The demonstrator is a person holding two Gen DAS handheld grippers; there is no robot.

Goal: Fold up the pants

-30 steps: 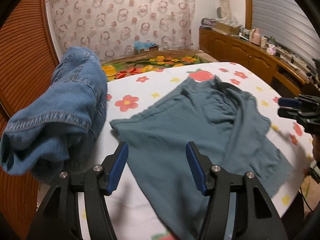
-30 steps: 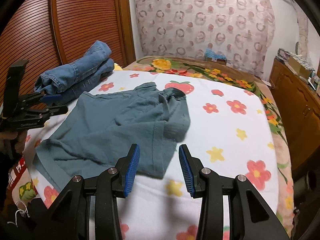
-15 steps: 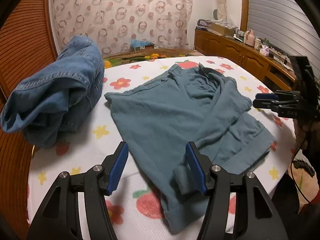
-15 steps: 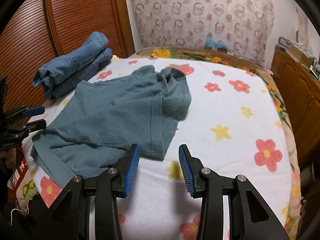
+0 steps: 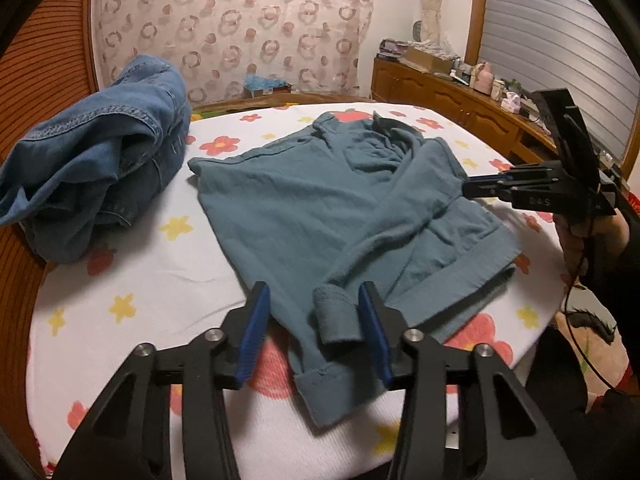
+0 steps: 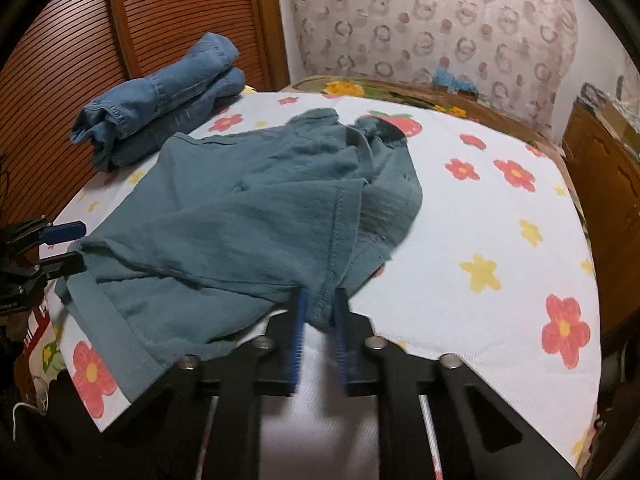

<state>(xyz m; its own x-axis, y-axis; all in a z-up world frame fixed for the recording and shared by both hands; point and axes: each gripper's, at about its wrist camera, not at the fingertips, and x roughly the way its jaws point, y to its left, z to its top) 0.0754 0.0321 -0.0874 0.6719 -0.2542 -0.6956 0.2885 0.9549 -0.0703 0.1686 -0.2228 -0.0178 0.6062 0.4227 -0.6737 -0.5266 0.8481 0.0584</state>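
— Both grippers have come down and forward onto the teal pants (image 5: pixel 320 208) since a second ago, and both sets of jaws have just been closing. How do they stand?

— On the right gripper (image 6: pixel 319 300) the blue pads are nearly together, clamped on the near edge of the pants, right at a stitched seam. Cloth bunches up between the pads.

— And the left gripper (image 5: pixel 314 306)?

— Its jaws are narrower than before but apart. A rolled cuff of one pant leg stands between them, close against the right-hand pad; the left-hand pad is clear of the cloth. I cannot tell whether the cuff is pressed at all.

— Where do the pants lie?

— Spread rumpled across the bed (image 5: pixel 168 280), on the white sheet with red and yellow flowers. The waistband points to the far end, the leg hems to the near edge. One leg is folded loosely over the other.

— Anything beside them?

— A pile of blue jeans (image 6: pixel 160 100) sits apart at the far left corner of the bed, by the slatted wooden door (image 6: pixel 172 12).

— Is the person in view?

— A hand (image 5: pixel 588 232) shows in the left wrist view, on the right gripper's handle.
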